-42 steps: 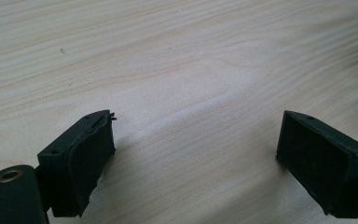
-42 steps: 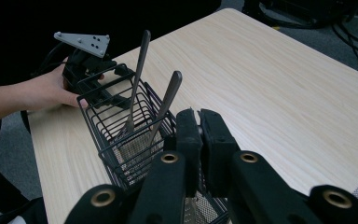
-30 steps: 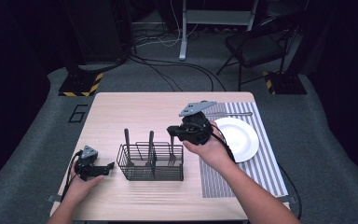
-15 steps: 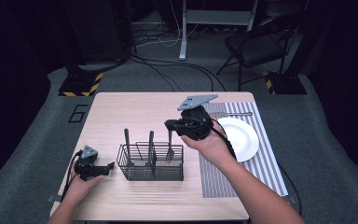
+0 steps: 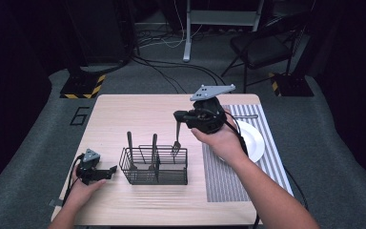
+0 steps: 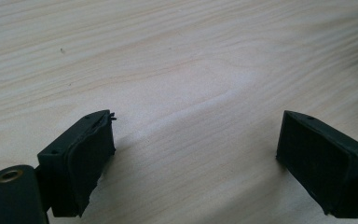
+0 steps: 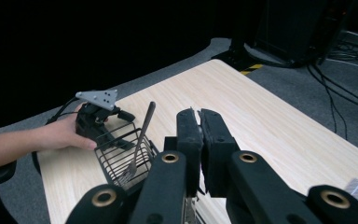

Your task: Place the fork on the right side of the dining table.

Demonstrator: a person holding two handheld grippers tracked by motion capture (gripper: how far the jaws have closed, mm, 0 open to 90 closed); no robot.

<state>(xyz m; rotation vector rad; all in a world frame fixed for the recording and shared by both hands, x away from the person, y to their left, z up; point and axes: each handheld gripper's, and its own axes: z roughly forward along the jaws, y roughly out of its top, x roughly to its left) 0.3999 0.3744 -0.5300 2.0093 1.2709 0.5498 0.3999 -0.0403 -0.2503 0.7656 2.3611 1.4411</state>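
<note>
Having been raised since a second ago, the fork [image 5: 177, 138] is clamped by the right gripper [image 5: 178, 116] nearly clear of the basket [image 5: 155, 172], while the left gripper [image 5: 106, 172] rests with jaws apart.

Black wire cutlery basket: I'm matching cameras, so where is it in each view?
High view: black wire cutlery basket, table centre, under the steel fork held by the right gripper.
Right gripper view: lower left, by the left gripper.
Left gripper view: cannot tell; dark tip at right edge.
Shared landmark: light wooden tabletop.
</note>
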